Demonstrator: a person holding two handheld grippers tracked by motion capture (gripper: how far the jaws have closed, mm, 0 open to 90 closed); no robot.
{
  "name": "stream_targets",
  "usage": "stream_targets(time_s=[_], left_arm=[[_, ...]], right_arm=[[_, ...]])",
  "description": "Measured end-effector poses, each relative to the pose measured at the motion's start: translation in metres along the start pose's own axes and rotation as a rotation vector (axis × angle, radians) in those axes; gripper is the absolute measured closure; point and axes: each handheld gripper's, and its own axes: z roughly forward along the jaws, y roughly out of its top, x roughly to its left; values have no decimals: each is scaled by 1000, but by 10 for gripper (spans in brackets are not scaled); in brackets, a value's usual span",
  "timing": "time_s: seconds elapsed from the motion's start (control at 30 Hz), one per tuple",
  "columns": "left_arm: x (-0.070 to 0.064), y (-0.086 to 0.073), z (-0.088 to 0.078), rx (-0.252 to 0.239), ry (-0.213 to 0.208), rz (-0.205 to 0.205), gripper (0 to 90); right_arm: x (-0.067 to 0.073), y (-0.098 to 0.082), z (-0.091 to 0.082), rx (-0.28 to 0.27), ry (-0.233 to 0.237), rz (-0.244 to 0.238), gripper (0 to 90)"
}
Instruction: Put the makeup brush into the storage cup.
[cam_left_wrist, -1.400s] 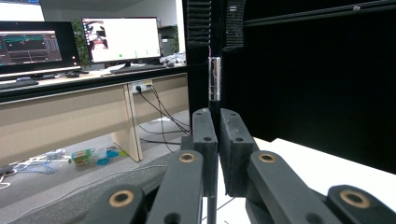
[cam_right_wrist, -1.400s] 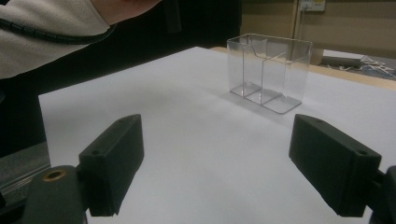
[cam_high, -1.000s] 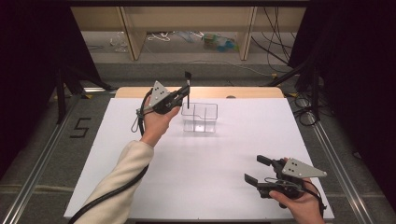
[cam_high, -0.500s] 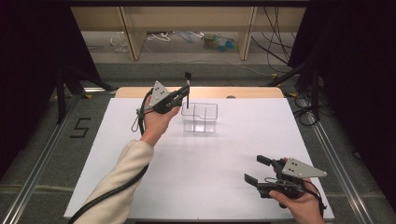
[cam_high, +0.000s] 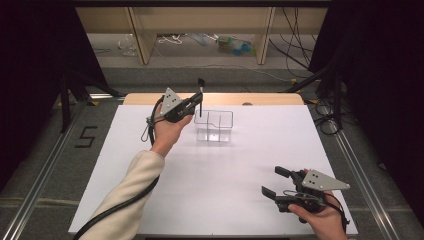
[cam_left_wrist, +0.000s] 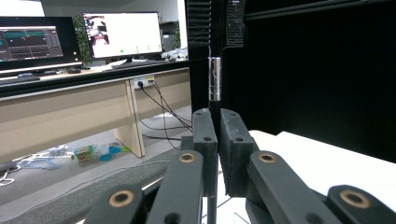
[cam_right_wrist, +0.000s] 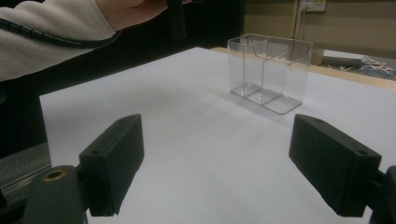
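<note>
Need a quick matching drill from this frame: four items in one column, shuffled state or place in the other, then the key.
Column 1
1. left tongs
2. right tongs
3. clear divided box
4. thin black stick

Column 2
A. stands on the white table toward the far edge, nothing visible inside
B. open, low over the near right part of the table, holding nothing
C. held upright, its lower end by the box's left rim
D. shut on the stick, raised beside the box

Pairs: 1-D, 2-B, 3-A, 4-C
</note>
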Motion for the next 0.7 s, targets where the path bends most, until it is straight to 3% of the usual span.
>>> stream_targets(time_s=[0.7], left_arm=[[1, -7, 0, 5, -3, -8, 860]], right_arm=[[0, 0, 0, 0, 1, 1, 191]])
